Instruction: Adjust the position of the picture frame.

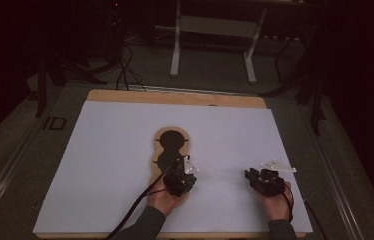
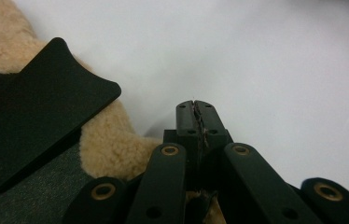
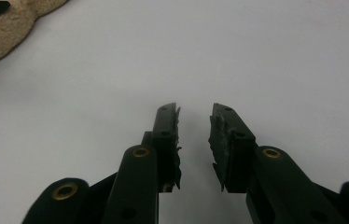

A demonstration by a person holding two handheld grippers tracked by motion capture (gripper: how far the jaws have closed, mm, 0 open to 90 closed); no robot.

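Fleece-edged pad, tan with a black figure-eight top, lies on the white sheet right beneath and just ahead of the left gripper; in the left gripper view its black panel sits to the left of the closed, empty jaws. The right gripper rests well off to the side over bare sheet, jaws partly open, holding nothing. This looks like the approach step: next, I judge, the left jaws must open and swing left onto the pad's edge.
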